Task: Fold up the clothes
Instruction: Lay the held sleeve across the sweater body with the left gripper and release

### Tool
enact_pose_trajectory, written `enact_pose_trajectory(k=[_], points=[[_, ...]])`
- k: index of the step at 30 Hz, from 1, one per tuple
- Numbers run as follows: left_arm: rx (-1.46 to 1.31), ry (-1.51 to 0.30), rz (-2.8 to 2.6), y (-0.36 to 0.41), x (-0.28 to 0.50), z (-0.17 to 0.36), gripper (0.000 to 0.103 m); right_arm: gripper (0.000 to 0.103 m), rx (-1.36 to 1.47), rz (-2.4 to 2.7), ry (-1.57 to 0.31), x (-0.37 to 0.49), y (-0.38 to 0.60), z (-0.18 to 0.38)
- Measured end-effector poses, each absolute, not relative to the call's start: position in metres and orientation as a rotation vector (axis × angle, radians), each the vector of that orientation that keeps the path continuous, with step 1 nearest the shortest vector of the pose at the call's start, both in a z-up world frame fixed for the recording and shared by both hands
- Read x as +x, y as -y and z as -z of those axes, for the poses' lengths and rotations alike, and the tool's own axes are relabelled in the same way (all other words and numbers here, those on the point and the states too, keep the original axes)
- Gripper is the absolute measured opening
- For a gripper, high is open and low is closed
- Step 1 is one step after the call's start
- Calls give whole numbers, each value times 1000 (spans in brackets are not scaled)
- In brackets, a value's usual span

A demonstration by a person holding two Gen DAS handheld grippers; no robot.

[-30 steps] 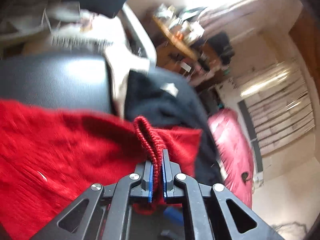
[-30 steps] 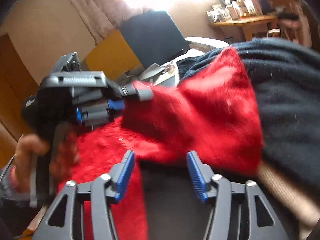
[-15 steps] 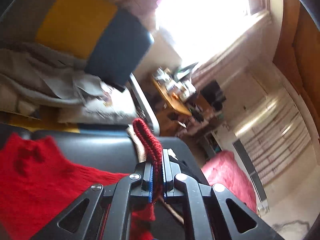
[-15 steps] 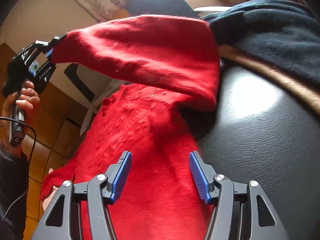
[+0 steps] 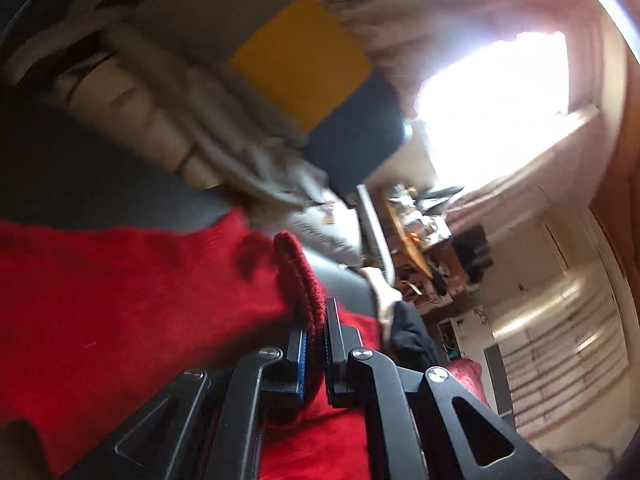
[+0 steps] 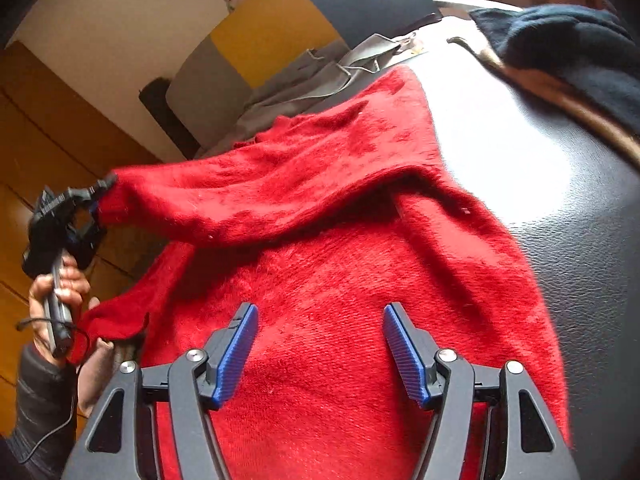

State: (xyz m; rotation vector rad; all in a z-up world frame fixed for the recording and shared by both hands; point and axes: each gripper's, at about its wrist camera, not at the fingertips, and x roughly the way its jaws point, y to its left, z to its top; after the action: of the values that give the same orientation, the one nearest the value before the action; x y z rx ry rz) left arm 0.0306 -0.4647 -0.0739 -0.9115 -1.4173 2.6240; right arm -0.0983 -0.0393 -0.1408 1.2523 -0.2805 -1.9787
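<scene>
Fuzzy red knit sweater (image 6: 340, 280) lies spread on a glossy black leather surface (image 6: 560, 200), one sleeve (image 6: 248, 196) pulled out sideways off the edge. Left gripper (image 5: 314, 344) is clamped on the ribbed cuff (image 5: 298, 276); only the right wrist view shows the person's hand (image 6: 60, 296) holding it. Right gripper (image 6: 320, 344) hovers over the sweater body, blue ridged pads wide apart, empty. Dark navy garment (image 6: 580, 52) on tan cloth lies near the far corner. Grey fabric (image 6: 304, 76), yellow panel, bright window (image 5: 500, 108), cluttered wooden shelf behind.
</scene>
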Motion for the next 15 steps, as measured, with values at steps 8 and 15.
enact_pose_trajectory(k=[8, 15], points=[[-998, 1530, -2568, 486, 65, 135, 5, 71, 1202, 2045, 109, -113, 76, 122], [-1078, 1613, -2498, 511, 60, 157, 26, 71, 1145, 2078, -195, -125, 131, 119]])
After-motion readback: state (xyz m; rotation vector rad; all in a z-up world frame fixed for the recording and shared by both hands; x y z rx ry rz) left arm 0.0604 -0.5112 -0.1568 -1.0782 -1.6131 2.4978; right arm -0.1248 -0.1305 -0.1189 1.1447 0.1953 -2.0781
